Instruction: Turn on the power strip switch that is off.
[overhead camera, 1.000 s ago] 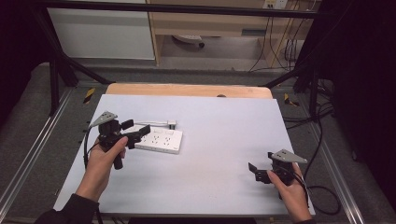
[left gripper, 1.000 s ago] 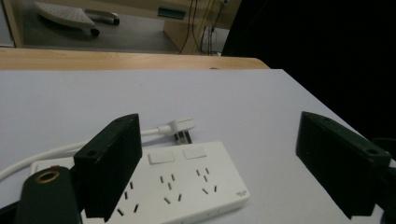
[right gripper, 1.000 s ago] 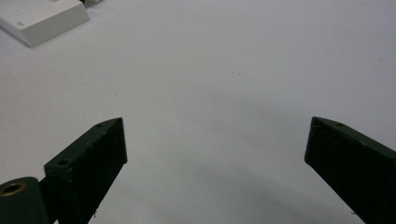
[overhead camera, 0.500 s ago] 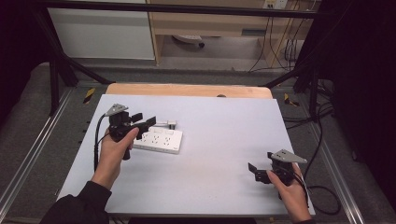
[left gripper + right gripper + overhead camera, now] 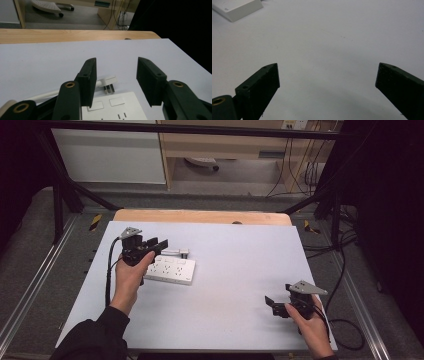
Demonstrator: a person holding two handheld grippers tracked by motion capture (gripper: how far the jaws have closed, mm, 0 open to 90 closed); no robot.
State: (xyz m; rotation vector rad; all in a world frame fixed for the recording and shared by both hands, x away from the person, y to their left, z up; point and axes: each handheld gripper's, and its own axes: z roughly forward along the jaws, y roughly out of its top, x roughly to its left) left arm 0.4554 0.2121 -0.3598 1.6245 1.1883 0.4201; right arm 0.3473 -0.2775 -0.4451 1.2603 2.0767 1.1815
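Left tool [image 5: 161, 244] had moved toward counter's [image 5: 240, 270] far edge, over power strip [image 5: 171, 269] near plug [image 5: 108, 82]; jaws just narrowed, gripping nothing. Right tool [image 5: 272, 304] unmoved, wide. No legible writing.

A pale grey desk [image 5: 235, 270] has a wooden strip [image 5: 200, 216] along its far edge. Beyond it, cables [image 5: 300, 170] hang by a wooden cabinet [image 5: 225, 145] on the floor [image 5: 240, 175].

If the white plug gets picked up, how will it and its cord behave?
The plug looks small and rigid, so probably light and easy to pinch. Its cord curves loosely, so it likely flops and drags. Smooth plastic may slip; the power strip could shift.
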